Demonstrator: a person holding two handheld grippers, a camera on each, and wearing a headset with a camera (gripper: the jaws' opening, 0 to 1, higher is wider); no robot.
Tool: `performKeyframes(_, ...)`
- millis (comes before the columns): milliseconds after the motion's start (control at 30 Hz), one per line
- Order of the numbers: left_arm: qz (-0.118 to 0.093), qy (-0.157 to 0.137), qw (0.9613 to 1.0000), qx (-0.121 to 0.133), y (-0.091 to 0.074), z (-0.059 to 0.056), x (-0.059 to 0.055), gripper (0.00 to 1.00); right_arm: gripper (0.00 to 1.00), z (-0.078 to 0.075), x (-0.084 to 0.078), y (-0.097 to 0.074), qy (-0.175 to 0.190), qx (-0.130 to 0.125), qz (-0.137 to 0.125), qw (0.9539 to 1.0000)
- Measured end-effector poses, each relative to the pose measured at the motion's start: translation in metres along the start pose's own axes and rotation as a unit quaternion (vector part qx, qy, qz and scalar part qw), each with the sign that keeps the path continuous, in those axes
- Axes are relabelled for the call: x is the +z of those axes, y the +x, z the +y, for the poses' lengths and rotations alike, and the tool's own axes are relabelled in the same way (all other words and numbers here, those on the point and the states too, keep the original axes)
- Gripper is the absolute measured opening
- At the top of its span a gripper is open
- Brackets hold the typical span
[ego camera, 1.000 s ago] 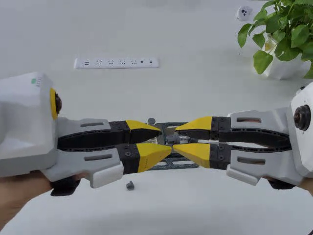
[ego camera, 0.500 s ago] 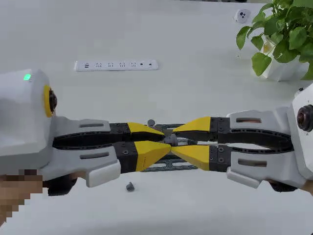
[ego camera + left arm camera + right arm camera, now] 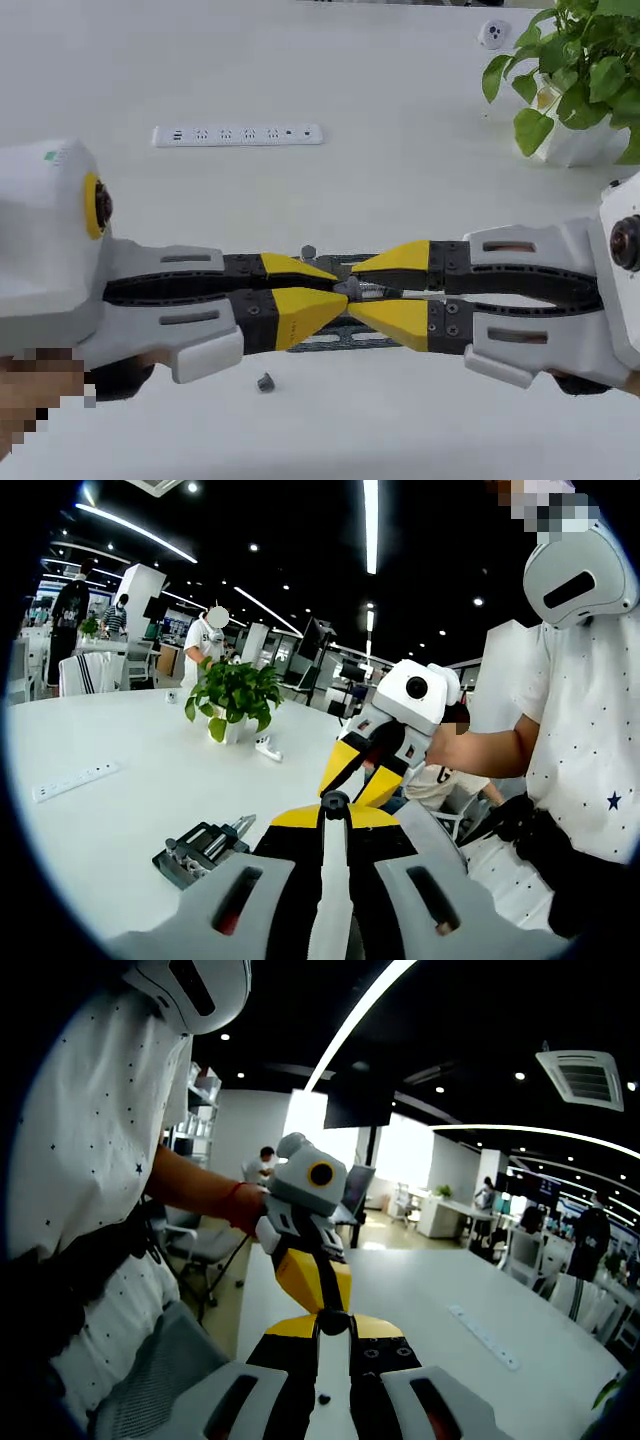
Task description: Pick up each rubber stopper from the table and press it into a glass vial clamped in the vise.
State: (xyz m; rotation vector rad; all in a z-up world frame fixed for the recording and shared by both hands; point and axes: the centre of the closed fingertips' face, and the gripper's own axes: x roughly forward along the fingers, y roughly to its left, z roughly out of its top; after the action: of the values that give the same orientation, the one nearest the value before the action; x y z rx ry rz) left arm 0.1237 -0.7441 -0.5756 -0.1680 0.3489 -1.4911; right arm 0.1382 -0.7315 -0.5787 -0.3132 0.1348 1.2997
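Rubber stopper (image 3: 346,288), clenched in left tongs (image 3: 340,287), is now brought against glass vial (image 3: 378,291) gripped by right tongs (image 3: 353,288), so seating is likely beginning.

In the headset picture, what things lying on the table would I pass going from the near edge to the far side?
Small grey stopper → vise → power strip → small white round object.

No legible txt, labels, nos. or signs anywhere.
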Motion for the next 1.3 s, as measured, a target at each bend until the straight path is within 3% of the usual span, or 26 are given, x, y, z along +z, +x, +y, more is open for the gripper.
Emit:
performKeyframes(167,0.01,0.006,0.9999,-0.012,-0.002,-0.003,0.0,0.04,0.06,0.003,0.002,0.001,-0.005,0.008,0.006,0.9999)
performKeyframes(633,0.008,-0.001,0.9991,-0.042,-0.008,-0.013,0.006,0.03,0.08,0.008,0.013,-0.002,0.009,0.027,-0.012,0.9995)
performKeyframes(900,0.017,-0.005,0.9975,-0.069,-0.011,-0.021,0.006,0.03,0.07,0.016,0.018,-0.005,0.023,0.055,-0.022,0.998)
performKeyframes(1300,0.025,-0.005,0.996,-0.085,-0.014,-0.024,0.004,0.03,0.07,0.022,0.02,-0.005,0.029,0.073,-0.023,0.9966)
